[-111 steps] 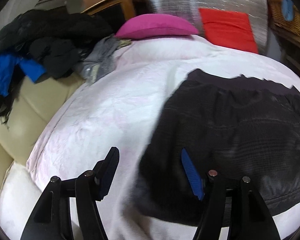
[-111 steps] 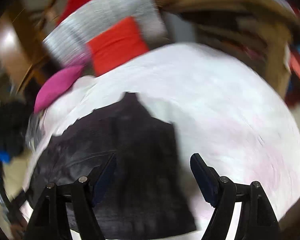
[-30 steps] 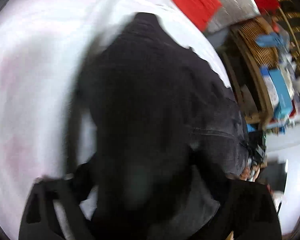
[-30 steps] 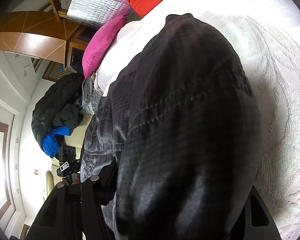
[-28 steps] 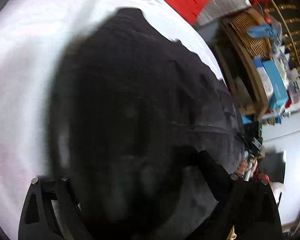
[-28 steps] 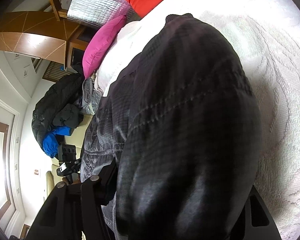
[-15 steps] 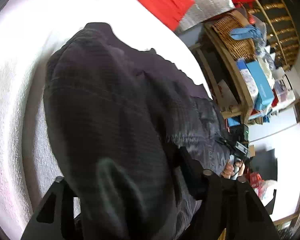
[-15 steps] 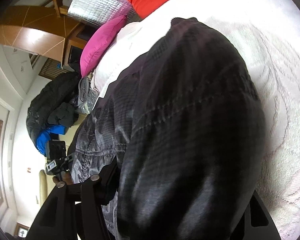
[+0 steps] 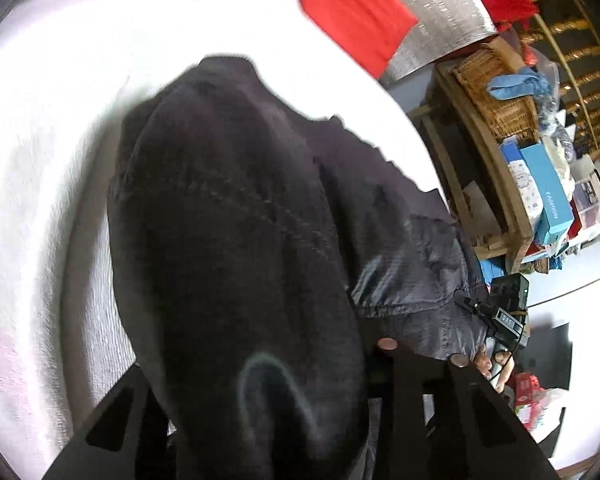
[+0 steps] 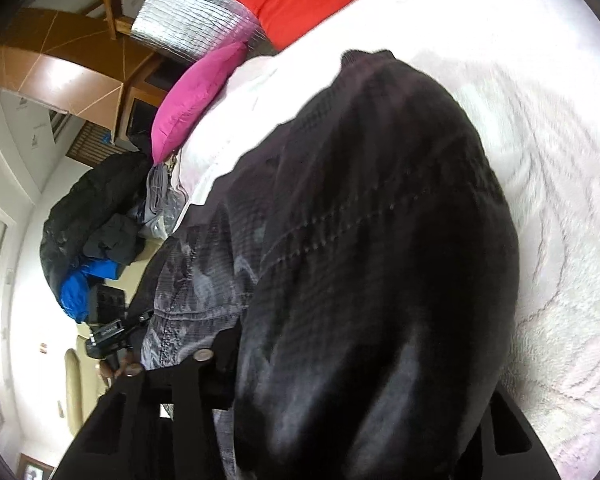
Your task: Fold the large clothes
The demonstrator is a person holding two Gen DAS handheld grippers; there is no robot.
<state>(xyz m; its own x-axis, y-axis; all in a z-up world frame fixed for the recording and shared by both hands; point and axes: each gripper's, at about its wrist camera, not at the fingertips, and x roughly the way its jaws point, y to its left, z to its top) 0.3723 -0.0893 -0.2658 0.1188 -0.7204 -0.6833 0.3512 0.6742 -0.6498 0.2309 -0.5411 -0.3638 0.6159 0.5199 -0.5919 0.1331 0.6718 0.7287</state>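
Observation:
A large black quilted jacket (image 9: 228, 240) lies on the white bedspread (image 9: 40, 160) and is lifted at its near edge. My left gripper (image 9: 260, 400) is shut on that near edge, and cloth covers its fingertips. My right gripper (image 10: 340, 380) is shut on the same jacket (image 10: 380, 220) at the other end of the edge, its fingertips also buried in cloth. Each view shows the other gripper past the jacket: the right one in the left wrist view (image 9: 500, 320), the left one in the right wrist view (image 10: 108, 336).
A red cushion (image 9: 352, 12), a silver cushion (image 9: 440, 8) and a pink pillow (image 10: 196, 96) lie at the head of the bed. A heap of dark and blue clothes (image 10: 92, 232) sits on a cream sofa. Wooden shelves with baskets and boxes (image 9: 540, 184) stand beside the bed.
Both grippers, open over the flat jacket earlier, have closed on its near edge and hold it raised. In the last second the left view has swung and the jacket front has shifted slightly.

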